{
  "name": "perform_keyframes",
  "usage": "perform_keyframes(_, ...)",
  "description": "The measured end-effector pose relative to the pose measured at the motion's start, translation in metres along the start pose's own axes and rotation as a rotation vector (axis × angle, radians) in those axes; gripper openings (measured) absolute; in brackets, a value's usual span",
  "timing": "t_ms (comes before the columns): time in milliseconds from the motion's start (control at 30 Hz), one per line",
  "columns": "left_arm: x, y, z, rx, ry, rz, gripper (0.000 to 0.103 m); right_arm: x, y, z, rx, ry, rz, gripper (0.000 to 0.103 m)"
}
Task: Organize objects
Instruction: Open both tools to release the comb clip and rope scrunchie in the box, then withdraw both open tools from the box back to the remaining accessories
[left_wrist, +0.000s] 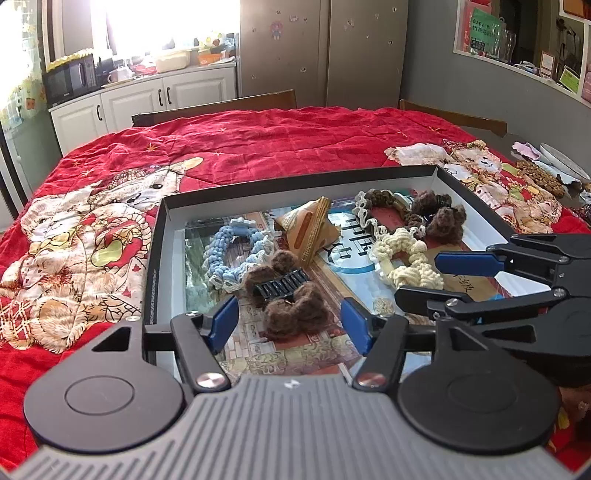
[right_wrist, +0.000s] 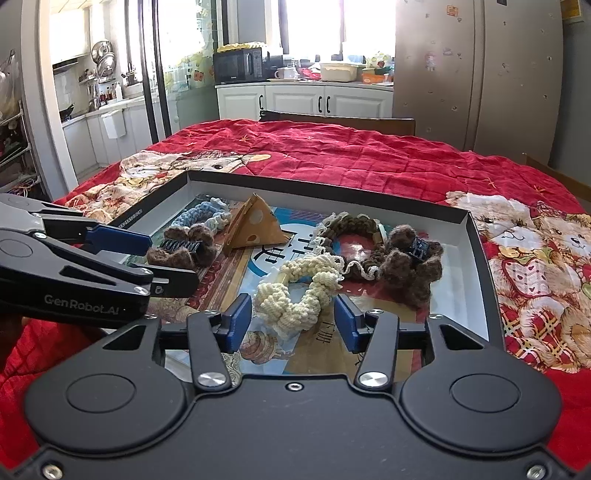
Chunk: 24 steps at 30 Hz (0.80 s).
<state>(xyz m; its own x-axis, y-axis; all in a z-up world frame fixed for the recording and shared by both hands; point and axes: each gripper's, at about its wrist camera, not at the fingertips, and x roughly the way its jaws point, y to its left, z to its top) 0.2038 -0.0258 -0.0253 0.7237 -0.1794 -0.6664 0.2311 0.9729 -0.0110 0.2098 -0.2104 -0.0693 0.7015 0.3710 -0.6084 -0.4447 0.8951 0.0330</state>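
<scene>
A shallow black-rimmed box (left_wrist: 155, 254) lies on a surface covered by a red quilt (left_wrist: 277, 147) printed with teddy bears. Its floor is lined with printed paper.

In the left wrist view, the left tool (left_wrist: 288, 321) hovers over the box's near edge, its blue pads spread apart. A brown fuzzy hair clip (left_wrist: 288, 295) lies just beyond them, not gripped. At 11 o'clock from that clip sits a blue crocheted scrunchie (left_wrist: 232, 251). At 12 o'clock stands a tan triangular packet (left_wrist: 308, 229).

In the right wrist view, the right tool (right_wrist: 293, 325) also has its pads spread. A cream crocheted scrunchie (right_wrist: 299, 291) lies on the box floor, its near end between the pads, which do not press on it. At 1 o'clock from it lies an olive and white scrunchie (right_wrist: 347, 236), touching a second brown fuzzy clip (right_wrist: 410, 266) at 2 o'clock, near the box's right wall.

A microwave (right_wrist: 238, 66) stands on white cabinets (right_wrist: 303, 99) in the background.
</scene>
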Motion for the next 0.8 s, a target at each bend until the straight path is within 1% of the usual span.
perform_keyframes(167, -0.005, 0.001, 0.0, -0.004, -0.008, 0.0, 0.079, -0.005, 0.0, 0.0, -0.001, -0.007, -0.004, 0.052)
perform_keyframes(300, -0.009, 0.001, 0.0, -0.004, -0.014, 0.005, 0.082, -0.009, -0.001, 0.0, 0.004, -0.014, 0.0, 0.053)
perform_keyframes(567, -0.016, 0.001, 0.001, -0.003, -0.025, 0.004, 0.082, -0.019, -0.002, 0.002, 0.012, -0.034, -0.002, 0.057)
perform_keyframes(700, -0.022, 0.0, 0.002, 0.0, -0.037, 0.005, 0.085, -0.027, -0.003, 0.003, 0.022, -0.043, 0.0, 0.059)
perform_keyframes(800, -0.028, -0.001, 0.003, 0.005, -0.047, 0.004, 0.085, -0.032, -0.005, 0.004, 0.029, -0.049, 0.004, 0.06)
